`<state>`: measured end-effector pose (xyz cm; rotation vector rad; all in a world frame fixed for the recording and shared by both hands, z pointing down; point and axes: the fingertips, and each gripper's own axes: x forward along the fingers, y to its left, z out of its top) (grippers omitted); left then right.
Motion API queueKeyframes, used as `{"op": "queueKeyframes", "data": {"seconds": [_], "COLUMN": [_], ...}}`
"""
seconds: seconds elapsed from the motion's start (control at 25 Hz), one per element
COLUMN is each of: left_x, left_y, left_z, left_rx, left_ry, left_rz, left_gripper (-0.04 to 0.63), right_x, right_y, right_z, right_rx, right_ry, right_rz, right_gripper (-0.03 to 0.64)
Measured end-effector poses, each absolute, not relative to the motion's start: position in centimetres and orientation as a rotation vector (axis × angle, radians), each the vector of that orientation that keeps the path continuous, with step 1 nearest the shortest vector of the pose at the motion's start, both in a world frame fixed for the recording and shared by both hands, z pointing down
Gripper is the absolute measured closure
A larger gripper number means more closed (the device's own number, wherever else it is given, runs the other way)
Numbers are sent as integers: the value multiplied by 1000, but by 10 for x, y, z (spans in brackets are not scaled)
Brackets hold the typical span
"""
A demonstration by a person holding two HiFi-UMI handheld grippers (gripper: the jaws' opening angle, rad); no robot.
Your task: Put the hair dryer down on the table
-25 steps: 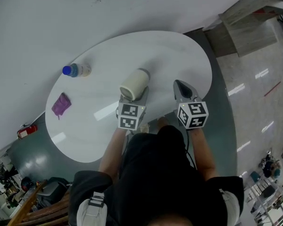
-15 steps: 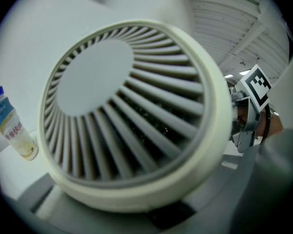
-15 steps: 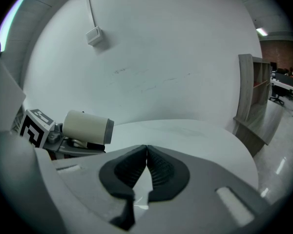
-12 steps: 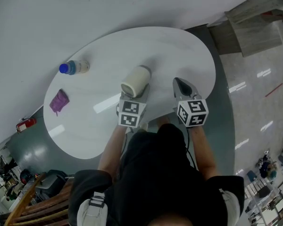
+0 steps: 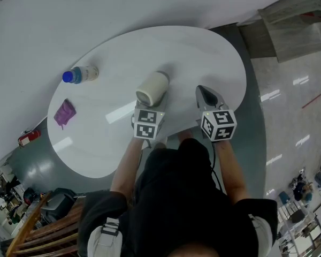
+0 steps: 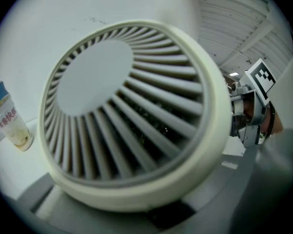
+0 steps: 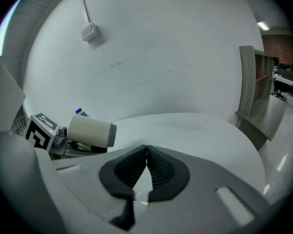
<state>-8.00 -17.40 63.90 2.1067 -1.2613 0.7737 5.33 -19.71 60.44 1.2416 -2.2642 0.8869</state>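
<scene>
The cream hair dryer (image 5: 153,88) hangs over the near middle of the white oval table (image 5: 203,52), nozzle pointing away from me. My left gripper (image 5: 153,105) is shut on it from the near side. In the left gripper view the dryer's ribbed rear grille (image 6: 132,111) fills the picture and hides the jaws. My right gripper (image 5: 209,98) hovers over the table's near right part, its black ribbed pads (image 7: 158,167) pressed together with nothing between them. From the right gripper view, the hair dryer (image 7: 90,130) shows at the left.
A bottle with a blue cap (image 5: 80,74) lies at the table's far left, and a purple object (image 5: 65,113) lies nearer the left edge. A wooden shelf unit (image 5: 294,25) stands on the floor at the far right. A red extinguisher (image 5: 28,138) is on the floor at the left.
The head camera has shifted a little, so the table sits slightly higher in the picture. Both grippers and the hair dryer keep their places over the table.
</scene>
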Motion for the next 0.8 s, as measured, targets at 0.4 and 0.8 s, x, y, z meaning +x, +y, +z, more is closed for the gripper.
{"op": "queueKeyframes", "data": {"seconds": [0.4, 0.8], "left_x": [-81, -88], "left_y": [-179, -185], "left_z": [654, 669], "left_rx": [2036, 1914], "left_ry": [-1260, -1271], "left_rz": [802, 865], "left_gripper": [433, 431], "right_x": [58, 57], "right_y": [-200, -198], "right_z": [615, 619], "right_rx": [1229, 1219], "right_ry": [-2251, -2252], "right_rz": [912, 939], "right_gripper": [612, 612]}}
